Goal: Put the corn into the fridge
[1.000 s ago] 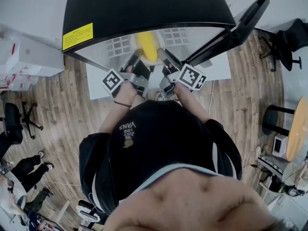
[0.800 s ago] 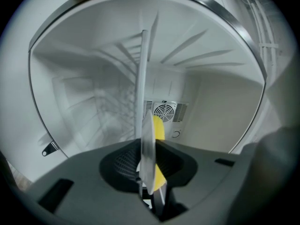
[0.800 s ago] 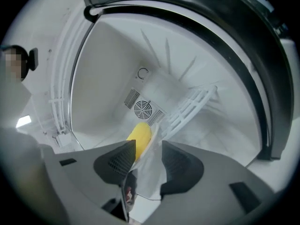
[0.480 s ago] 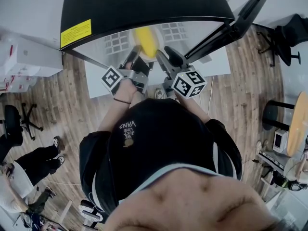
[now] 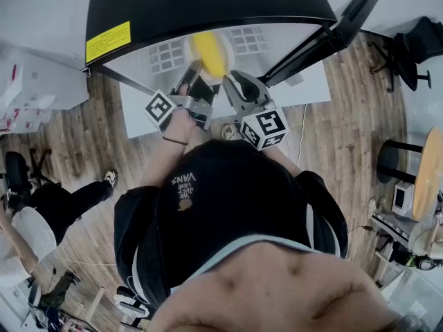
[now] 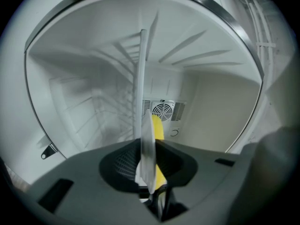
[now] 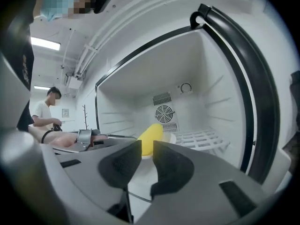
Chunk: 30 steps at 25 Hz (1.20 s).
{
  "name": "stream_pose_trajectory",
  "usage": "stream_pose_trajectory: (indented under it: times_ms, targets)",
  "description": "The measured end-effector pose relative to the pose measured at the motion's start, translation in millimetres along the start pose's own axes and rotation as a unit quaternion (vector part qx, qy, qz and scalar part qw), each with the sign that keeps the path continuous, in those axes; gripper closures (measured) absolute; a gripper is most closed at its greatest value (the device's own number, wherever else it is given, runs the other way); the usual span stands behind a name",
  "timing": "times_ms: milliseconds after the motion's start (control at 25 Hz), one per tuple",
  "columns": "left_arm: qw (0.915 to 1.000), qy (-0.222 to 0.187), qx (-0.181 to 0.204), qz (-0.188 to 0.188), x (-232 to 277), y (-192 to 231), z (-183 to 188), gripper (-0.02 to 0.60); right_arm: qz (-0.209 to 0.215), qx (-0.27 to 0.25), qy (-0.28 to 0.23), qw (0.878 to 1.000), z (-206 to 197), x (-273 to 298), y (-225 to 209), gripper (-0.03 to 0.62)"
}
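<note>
The yellow corn (image 5: 210, 54) lies on a white plate (image 5: 190, 47) inside the open fridge (image 5: 208, 5). My left gripper (image 5: 198, 76) is shut on the plate's rim. In the left gripper view the plate (image 6: 146, 156) stands edge-on between the jaws, with the corn (image 6: 158, 128) behind it. My right gripper (image 5: 234, 83) hangs just right of the plate, open. Its jaws have just been closing and nothing is between them. The right gripper (image 7: 146, 162) looks into the fridge at the corn (image 7: 151, 137), the plate (image 7: 171, 138) and the left gripper (image 7: 86, 137).
The fridge door (image 5: 353, 19) stands open at the right. A wire shelf (image 7: 201, 137) and a fan vent (image 7: 164, 112) are at the back inside. A person (image 5: 41, 213) moves on the wooden floor at the left. An office chair (image 5: 415, 47) stands at the right.
My right gripper has rolled, so its marker cube faces another way, and it has drawn back from the plate a little. Its jaws stand narrower. The left gripper and plate kept still.
</note>
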<state>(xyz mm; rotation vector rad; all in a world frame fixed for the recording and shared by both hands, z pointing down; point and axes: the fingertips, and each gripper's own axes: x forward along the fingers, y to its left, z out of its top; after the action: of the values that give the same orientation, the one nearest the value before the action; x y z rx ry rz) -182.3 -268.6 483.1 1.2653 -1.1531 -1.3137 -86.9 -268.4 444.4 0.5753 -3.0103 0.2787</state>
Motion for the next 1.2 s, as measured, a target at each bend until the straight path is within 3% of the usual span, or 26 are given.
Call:
stream_pose_trajectory:
  times_ms: [120,280,1200]
  targets:
    - [1.0,0.001,0.003,-0.001,0,0,-1,0.515,0.003,-0.015,-0.002,1.0,0,-3,3,0.557]
    - [0.9999,0.006,0.008,-0.004,1,0,-1,0.515,0.019,-0.022,0.011,1.0,-5,0,11,0.58]
    - [0.9995,0.005,0.024,-0.021,-3,-3,1,0.514,0.017,-0.027,0.028,0.999,-5,15,7,0.582]
